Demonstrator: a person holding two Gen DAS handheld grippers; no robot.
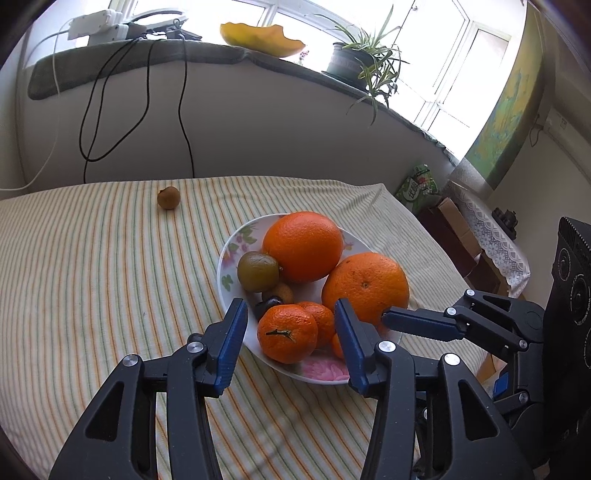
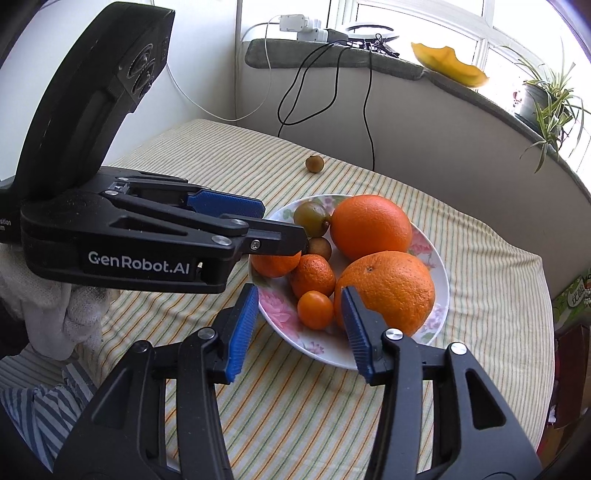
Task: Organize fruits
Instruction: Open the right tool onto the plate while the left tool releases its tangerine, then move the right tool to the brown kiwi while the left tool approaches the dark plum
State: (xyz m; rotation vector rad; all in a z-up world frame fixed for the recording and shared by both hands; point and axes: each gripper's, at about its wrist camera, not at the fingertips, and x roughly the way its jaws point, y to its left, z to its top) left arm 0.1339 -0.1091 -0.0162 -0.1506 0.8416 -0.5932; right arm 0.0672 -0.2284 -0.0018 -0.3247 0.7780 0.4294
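A floral plate (image 1: 229, 254) (image 2: 441, 295) on the striped cloth holds two big oranges (image 1: 303, 245) (image 2: 371, 227), mandarins (image 1: 288, 334) (image 2: 312, 275), a green-brown fruit (image 1: 258, 271) (image 2: 310, 218), a small orange kumquat (image 2: 315, 309) and small dark fruits. One small brown fruit (image 1: 168, 198) (image 2: 314, 163) lies alone on the cloth beyond the plate. My left gripper (image 1: 291, 338) is open, its fingers on either side of the near mandarin, above the plate's near rim. My right gripper (image 2: 299, 321) is open over the plate's near edge, around the kumquat.
The striped cloth (image 1: 92, 277) covers the table. A windowsill behind holds a power strip (image 1: 98, 24) with hanging cables, a yellow dish (image 1: 258, 37) and a potted plant (image 1: 354, 59). A side cabinet with a lace cover (image 1: 487, 236) stands at the right.
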